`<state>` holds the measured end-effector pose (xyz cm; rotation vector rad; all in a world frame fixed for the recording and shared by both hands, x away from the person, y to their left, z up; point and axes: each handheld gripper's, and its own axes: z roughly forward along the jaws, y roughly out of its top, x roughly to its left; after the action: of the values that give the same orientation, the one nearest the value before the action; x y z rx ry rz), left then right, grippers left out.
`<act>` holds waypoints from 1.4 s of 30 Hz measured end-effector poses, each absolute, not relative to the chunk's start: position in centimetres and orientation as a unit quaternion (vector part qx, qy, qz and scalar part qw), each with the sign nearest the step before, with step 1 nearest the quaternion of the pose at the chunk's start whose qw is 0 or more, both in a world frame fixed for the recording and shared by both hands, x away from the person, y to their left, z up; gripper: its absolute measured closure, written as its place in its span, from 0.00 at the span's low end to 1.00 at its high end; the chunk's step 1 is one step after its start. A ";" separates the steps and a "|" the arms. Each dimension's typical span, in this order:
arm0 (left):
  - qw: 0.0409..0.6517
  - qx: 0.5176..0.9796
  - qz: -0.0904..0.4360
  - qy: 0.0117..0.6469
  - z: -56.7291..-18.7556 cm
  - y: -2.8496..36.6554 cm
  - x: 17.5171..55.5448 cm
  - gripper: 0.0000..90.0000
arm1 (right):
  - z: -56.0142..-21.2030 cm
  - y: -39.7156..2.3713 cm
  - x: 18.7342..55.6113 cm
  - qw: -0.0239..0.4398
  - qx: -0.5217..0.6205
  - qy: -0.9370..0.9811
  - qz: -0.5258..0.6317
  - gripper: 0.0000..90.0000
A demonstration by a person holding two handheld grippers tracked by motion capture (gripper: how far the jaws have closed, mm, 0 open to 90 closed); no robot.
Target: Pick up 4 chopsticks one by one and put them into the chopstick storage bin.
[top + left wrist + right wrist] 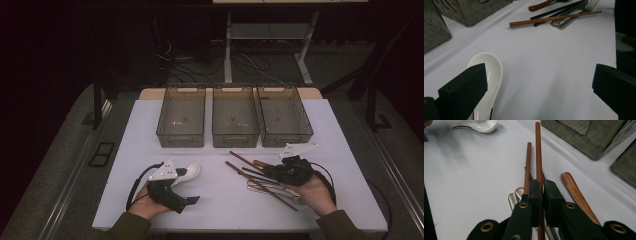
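The right gripper [541,192] has its jaws clamped on a brown chopstick [538,150] at the frame's centre. The left gripper [539,87] has its jaws wide apart, with a white spoon [490,72] at lower left.

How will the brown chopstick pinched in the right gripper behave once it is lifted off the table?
The brown chopstick looks straight and rigid, so it should stay stiff. The right gripper pinches it partway along, leaving a long free end that may droop or pivot. Its round, smooth shaft could roll if released.

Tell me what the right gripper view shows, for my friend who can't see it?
The right tool is shut on a brown chopstick, with a second chopstick beside it on the white table. A wooden handle and white spoon lie nearby.
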<state>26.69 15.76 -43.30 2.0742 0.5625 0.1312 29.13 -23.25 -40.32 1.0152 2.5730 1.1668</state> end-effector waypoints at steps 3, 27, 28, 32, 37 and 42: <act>0.474 0.848 0.053 0.231 -43.3 15.7 26.7 0.00 | -40.0 -23.3 29.2 0.070 0.334 0.854 0.392 0.94; 0.478 0.847 0.053 0.228 -43.2 15.6 26.6 0.00 | -38.1 -22.0 30.9 0.071 0.322 0.847 0.416 0.94; 0.478 0.847 0.053 0.228 -43.2 15.6 26.6 0.00 | -38.1 -21.9 30.9 0.071 0.322 0.847 0.418 0.94; 0.478 0.847 0.054 0.225 -43.2 15.6 26.6 0.00 | -37.8 -21.4 31.2 0.073 0.321 0.846 0.419 0.94; 0.479 0.847 0.054 0.227 -43.2 15.6 26.6 0.00 | -37.8 -20.9 31.6 0.074 0.319 0.847 0.419 0.94; 0.479 0.846 0.054 0.228 -43.2 15.6 26.6 0.00 | -37.3 -20.4 32.1 0.077 0.318 0.846 0.422 0.94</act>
<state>26.59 15.56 -43.18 2.0649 0.5557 0.1330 32.07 -20.37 -37.27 0.9522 2.5339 1.2634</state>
